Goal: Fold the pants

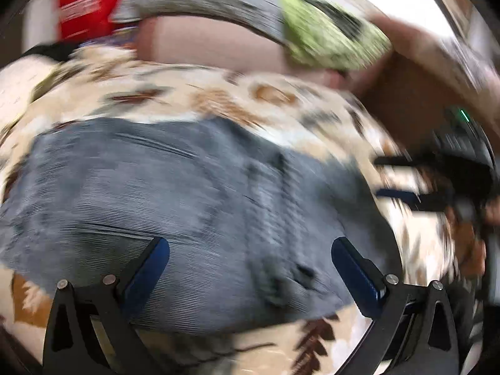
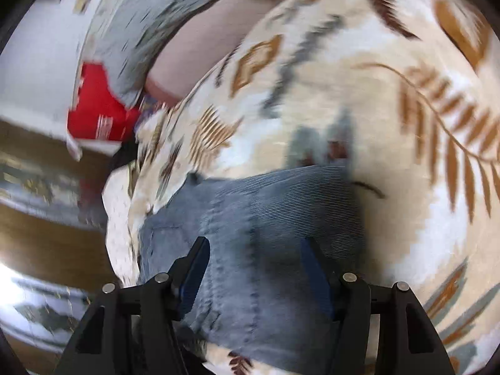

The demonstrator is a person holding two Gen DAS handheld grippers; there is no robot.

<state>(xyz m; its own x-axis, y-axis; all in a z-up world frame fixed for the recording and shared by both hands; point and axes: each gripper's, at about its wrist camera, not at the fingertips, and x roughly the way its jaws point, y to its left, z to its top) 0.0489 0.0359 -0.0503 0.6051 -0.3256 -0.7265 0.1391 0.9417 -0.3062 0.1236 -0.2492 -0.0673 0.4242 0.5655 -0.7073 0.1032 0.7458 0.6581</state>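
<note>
Both views are smeared with motion blur, so fine detail is uncertain. From the left wrist, the left hand-held gripper [image 1: 250,259] has its blue pads spread wide with nothing between them, and it hovers over the grey-blue pants [image 1: 175,206], which lie bunched into a broad, roughly folded slab across the lower middle of the frame on a leaf-patterned blanket [image 1: 218,97]. At the right edge the other tool appears dark, with a green light. A red item [image 1: 84,6] and a lime-green cloth [image 1: 325,37] sit along the top. From the right wrist, the right hand-held gripper [image 2: 254,259] is likewise parted and empty, poised over the pants [image 2: 265,218] at lower centre; their far edge runs across mid-frame, with bare blanket [image 2: 390,93] open to the upper right and the blanket's edge dropping off at the left. I judge this a moment between folds: the next move calls for choosing an edge of the cloth and closing on it, with room to carry it toward the upper right.
</note>
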